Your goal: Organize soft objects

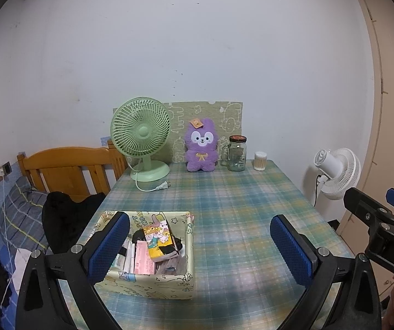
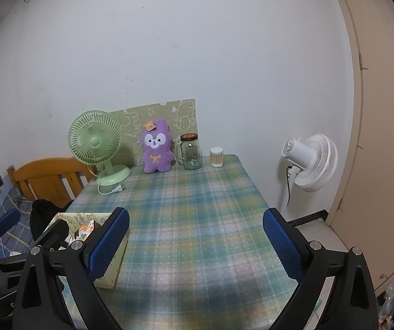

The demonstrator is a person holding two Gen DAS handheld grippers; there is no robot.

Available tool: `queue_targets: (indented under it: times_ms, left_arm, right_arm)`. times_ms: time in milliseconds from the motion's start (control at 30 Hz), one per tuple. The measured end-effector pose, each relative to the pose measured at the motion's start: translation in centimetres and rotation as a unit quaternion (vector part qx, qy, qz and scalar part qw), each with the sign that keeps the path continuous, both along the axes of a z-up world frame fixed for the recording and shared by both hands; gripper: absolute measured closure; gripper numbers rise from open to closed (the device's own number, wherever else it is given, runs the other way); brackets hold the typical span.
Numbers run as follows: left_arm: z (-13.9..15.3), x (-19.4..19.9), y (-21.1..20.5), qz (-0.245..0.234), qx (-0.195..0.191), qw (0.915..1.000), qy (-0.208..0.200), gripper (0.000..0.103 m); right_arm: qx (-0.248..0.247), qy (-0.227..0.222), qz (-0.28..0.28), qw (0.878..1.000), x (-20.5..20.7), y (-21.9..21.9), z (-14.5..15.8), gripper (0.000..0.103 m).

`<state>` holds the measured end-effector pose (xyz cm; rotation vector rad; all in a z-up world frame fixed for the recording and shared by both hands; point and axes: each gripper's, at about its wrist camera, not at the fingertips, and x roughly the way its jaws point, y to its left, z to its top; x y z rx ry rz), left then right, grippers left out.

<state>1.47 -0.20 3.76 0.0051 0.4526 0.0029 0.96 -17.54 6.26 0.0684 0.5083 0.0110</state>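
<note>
A purple plush rabbit [image 1: 200, 146] sits upright at the far edge of the plaid table [image 1: 224, 206], against a green patterned board; it also shows in the right wrist view [image 2: 156, 146]. A yellow patterned fabric box [image 1: 153, 255] stands at the near left, holding packets and small items; its corner shows in the right wrist view [image 2: 87, 221]. My left gripper [image 1: 199, 247] is open and empty, its left finger over the box. My right gripper [image 2: 195, 243] is open and empty above bare tablecloth.
A green desk fan [image 1: 142, 140] with a loose plug stands left of the plush. A glass jar [image 1: 237, 152] and a cotton swab tub [image 1: 260, 161] stand to its right. A white fan [image 1: 337, 173] is beyond the table's right edge. A wooden bed [image 1: 67, 170] lies left.
</note>
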Motion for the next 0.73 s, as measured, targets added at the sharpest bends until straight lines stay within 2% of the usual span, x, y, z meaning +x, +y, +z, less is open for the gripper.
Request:
queue_targets:
  times_ms: [733]
  left_arm:
    - [-0.21,0.23,0.12,-0.006,0.000,1.0000,0.005,0.000]
  right_arm:
    - [-0.003,0.001,-0.007,1.000,0.06,-0.16,-0.06,0.003]
